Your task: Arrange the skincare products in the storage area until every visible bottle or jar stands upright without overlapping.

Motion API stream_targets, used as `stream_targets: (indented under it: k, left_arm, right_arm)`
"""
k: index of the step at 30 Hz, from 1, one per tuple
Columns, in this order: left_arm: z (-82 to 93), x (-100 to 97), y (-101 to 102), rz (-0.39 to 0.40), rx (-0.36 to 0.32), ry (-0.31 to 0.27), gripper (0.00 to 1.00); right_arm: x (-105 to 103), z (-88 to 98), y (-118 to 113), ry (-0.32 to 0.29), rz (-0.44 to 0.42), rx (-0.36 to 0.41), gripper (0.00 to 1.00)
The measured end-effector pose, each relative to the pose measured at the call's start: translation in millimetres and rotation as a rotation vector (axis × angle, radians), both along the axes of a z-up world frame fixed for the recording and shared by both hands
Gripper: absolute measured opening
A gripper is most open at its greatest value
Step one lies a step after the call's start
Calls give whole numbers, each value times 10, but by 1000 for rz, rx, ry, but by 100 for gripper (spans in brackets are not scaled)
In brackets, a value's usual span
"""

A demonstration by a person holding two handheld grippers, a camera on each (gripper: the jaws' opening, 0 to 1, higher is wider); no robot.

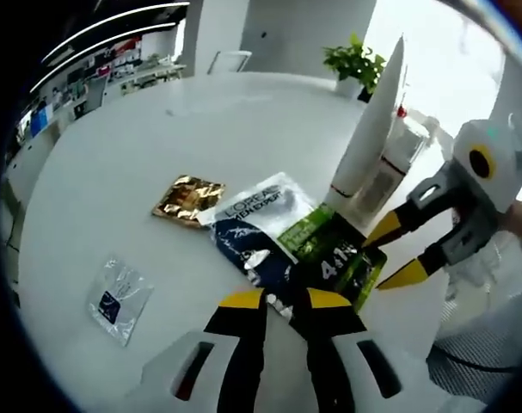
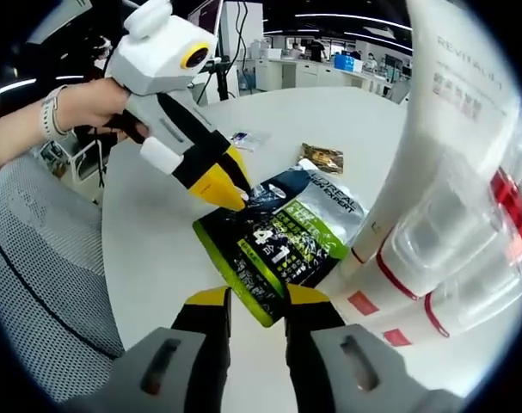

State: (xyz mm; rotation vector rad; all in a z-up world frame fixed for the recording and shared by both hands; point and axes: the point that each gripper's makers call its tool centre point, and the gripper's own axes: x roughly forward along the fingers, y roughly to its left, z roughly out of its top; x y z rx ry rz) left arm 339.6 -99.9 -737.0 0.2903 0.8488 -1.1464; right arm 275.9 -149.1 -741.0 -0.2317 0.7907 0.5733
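Though distant, left gripper view's plant (image 1: 355, 62)

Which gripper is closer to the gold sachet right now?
Left. The left gripper hovers over the dark end of the green-and-black sachet, the end toward the gold sachet. The right gripper sits at that sachet's opposite end, farther from the gold one.

White tube (image 1: 366, 120): standing upright beside the clear bottles (image 2: 450, 258).
Sachets (image 1: 278, 232): lying flat, overlapping, on the counter (image 1: 200, 129).
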Motion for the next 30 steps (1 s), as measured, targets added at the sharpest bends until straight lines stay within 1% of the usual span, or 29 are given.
stream_targets:
  k: [2,4,7,9,13,17,21,22,23,24,25,30]
  left_arm:
    - [40,-35,-10,-10,-6,3,14]
    - [122,-50,-34,-10,-25,6,14]
    - [276,-69,-81,-18,-53,-9,14]
    - [375,-90,-102,-28,-66,-30,14]
    - [503,-160,-103,-55,-73,-49,14]
    - [636,-226,-78,-70,-84,-71,16]
    - [761,-288,-24,-78,-91,-92,19]
    - [798,-310,-18,-80,-104,-86,19]
    - [861,-362,-29,-81,-138,-62,19]
    - [900,-384,-30,-77,-157,-51,19]
    - [931,-388,-15,-72,-165,-53,19]
    - [1036,-424,83,-68,-154,-88,24]
  right_arm:
    - [16,50,-4,-10,-3,0,23]
    - [11,79,-9,-14,7,-15,23]
    - [-17,144,4,-23,20,-20,23]
    - [-20,214,11,-40,27,-28,23]
    - [-35,372,47,-71,34,-17,23]
    - [-69,507,52,-102,38,-17,23]
    - [-98,680,27,-139,28,-8,24]
    - [-105,719,17,-147,25,-9,24]
    - [-111,758,8,-155,22,-9,24]
    - [-123,814,-2,-166,18,-5,25]
    - [-138,852,-7,-169,17,-2,25]
    - [-188,1090,-56,-221,-5,5,26]
